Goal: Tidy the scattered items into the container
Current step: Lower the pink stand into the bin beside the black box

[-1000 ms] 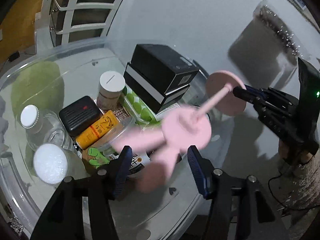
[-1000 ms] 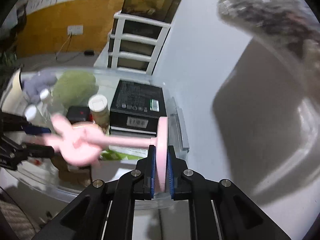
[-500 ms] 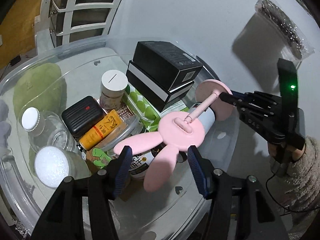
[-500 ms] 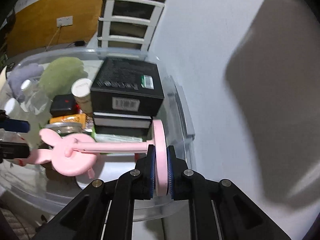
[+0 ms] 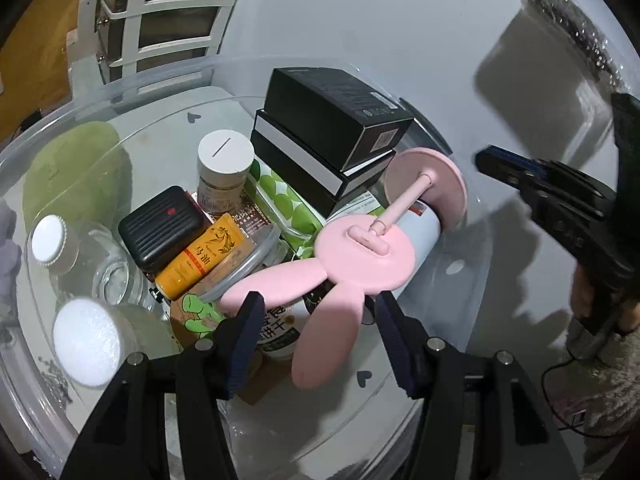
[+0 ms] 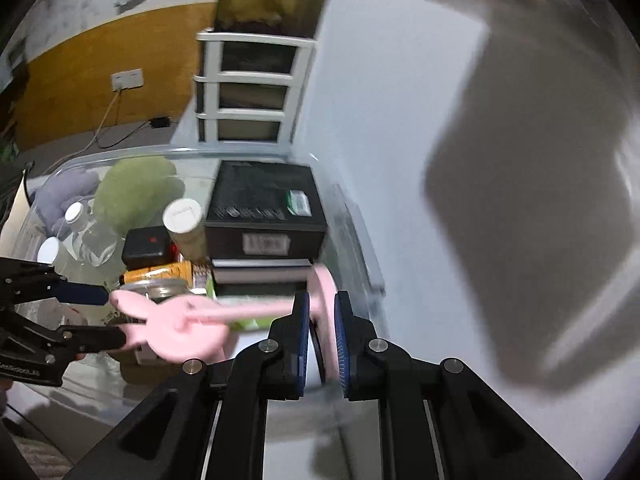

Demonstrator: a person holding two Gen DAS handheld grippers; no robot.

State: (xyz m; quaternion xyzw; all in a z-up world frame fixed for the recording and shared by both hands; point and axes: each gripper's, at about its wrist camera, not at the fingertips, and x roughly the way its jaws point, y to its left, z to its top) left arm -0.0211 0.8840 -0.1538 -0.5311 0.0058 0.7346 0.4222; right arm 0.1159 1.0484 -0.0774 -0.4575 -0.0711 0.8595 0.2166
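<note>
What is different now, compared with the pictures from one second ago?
The pink rabbit stand came down onto the items in the clear container. The right gripper seems to have let go of its round base and drawn back. The left gripper stayed open; the packed items kept their places.

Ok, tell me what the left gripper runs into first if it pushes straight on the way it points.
Most likely the pink rabbit-shaped stand: one of its ears lies right between the fingers of the open left gripper, above the clutter in the clear container. Depth is hard to judge here.
</note>
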